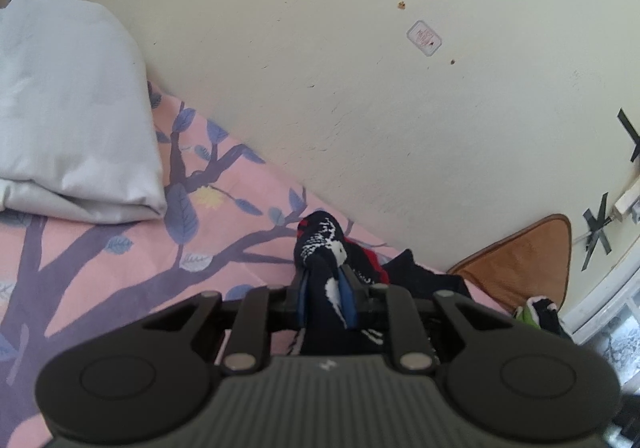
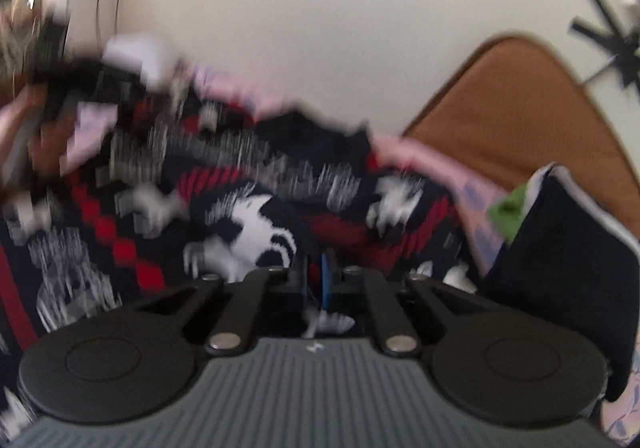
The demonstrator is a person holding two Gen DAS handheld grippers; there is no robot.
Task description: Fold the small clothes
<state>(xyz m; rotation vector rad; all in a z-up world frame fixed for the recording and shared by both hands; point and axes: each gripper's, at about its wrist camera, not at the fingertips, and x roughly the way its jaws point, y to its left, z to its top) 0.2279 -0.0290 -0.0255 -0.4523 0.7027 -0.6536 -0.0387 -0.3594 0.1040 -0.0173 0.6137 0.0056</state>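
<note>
On the far left, a folded pale grey cloth (image 1: 68, 120) rests on the pink bed sheet with purple branch print (image 1: 120, 248). Right of it, the left claw (image 1: 326, 284) is clamped on a bunched edge of the dark navy knitted garment with red and white pattern (image 1: 320, 244), held just above the sheet. In the blurred right view, the right claw (image 2: 316, 280) looks closed on another edge of the garment, which spreads out ahead of it. Further right stand a brown cushion (image 2: 520, 108) and a dark folded piece with a green tag (image 2: 560, 248). The step appears to be lifting and spreading; next, likely lay it flat and smooth before folding.
</note>
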